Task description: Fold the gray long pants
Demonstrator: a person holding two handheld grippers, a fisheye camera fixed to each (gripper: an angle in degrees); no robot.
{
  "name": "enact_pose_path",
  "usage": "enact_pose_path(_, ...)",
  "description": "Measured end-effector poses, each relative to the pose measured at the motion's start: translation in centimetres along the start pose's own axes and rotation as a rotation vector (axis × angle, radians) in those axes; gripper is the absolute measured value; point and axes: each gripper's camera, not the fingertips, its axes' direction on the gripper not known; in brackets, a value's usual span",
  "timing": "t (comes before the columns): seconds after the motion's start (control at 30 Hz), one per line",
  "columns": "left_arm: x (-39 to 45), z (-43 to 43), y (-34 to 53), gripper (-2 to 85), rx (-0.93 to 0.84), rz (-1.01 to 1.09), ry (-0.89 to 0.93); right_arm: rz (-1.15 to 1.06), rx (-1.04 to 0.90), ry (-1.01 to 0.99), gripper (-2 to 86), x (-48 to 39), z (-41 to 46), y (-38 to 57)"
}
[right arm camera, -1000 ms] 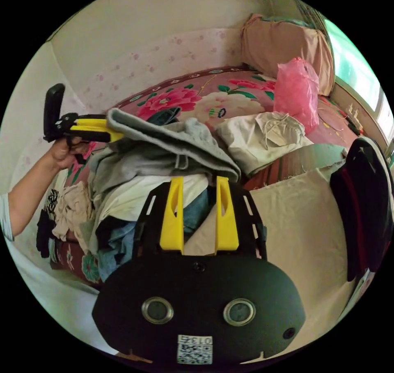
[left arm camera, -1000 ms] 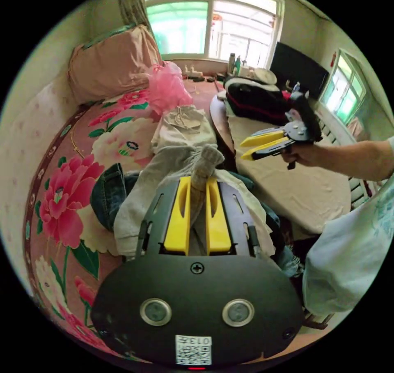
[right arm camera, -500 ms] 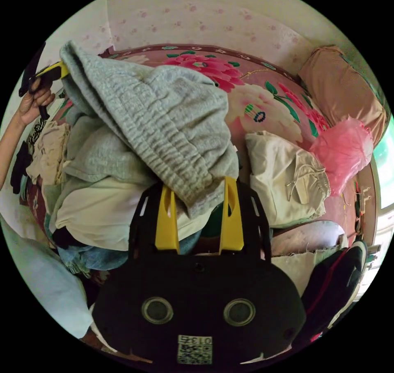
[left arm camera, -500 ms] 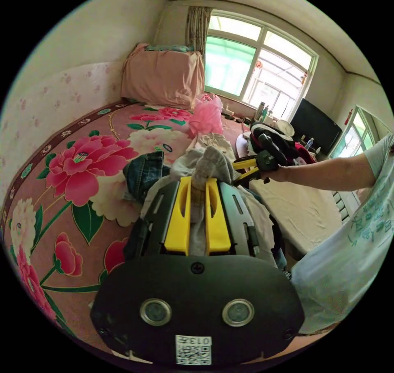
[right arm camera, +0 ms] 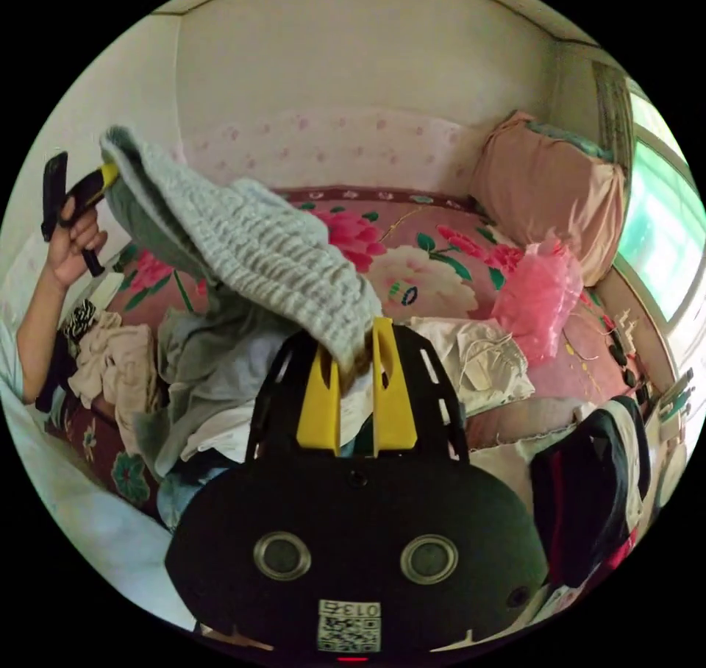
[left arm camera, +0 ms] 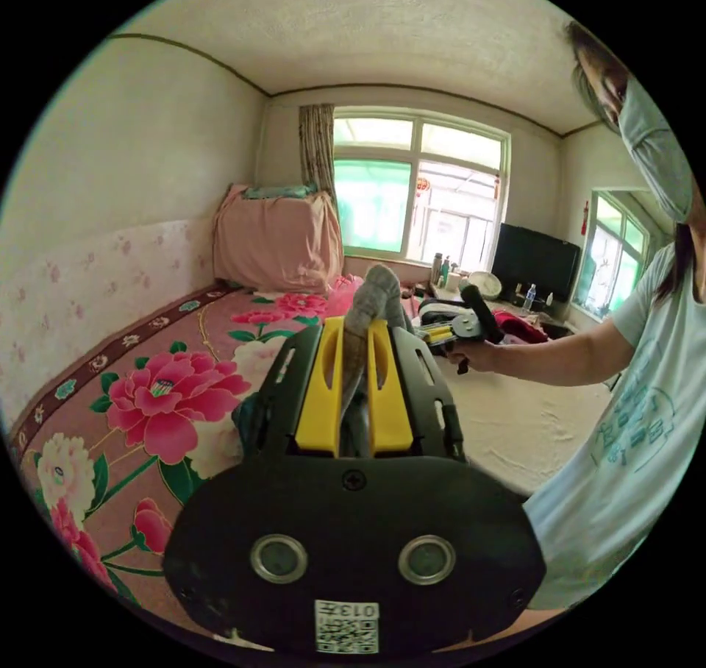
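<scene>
The gray long pants (right arm camera: 250,249) hang stretched by their ribbed waistband above the clothes pile. In the right gripper view, my right gripper (right arm camera: 354,346) is shut on one end of the waistband. At the upper left, a hand holds my left gripper (right arm camera: 103,177) on the other end. In the left gripper view, my left gripper (left arm camera: 355,329) is shut on a bunch of the gray pants (left arm camera: 375,296) that sticks up between its jaws. Just beyond it is the right gripper (left arm camera: 439,333) in the person's hand.
A pile of mixed clothes (right arm camera: 198,381) lies on the floral bed cover (left arm camera: 169,403). Cream trousers (right arm camera: 478,363), a pink plastic bag (right arm camera: 540,293) and covered bedding (right arm camera: 559,182) sit farther back. A cloth-covered table (left arm camera: 507,418) holds a black bag (right arm camera: 588,477). The person stands at the right.
The right jaws, open around the waistband half a second ago, have shut on it. Both grippers have risen, lifting the gray pants up off the pile.
</scene>
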Motion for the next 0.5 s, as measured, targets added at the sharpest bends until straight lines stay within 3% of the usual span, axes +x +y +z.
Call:
enact_pose_path(0.27,14.3,-13.7,-7.9,5.2,0.387,0.226,0.063,0.101,0.520,0.143,7.6,1.5,-32.6,-0.1)
enact_pose_path(0.5,31.1,-24.0,-14.0,5.2,0.601,0.504,0.186,0.088,0.938,0.219,7.8,-0.8,-60.5,9.2)
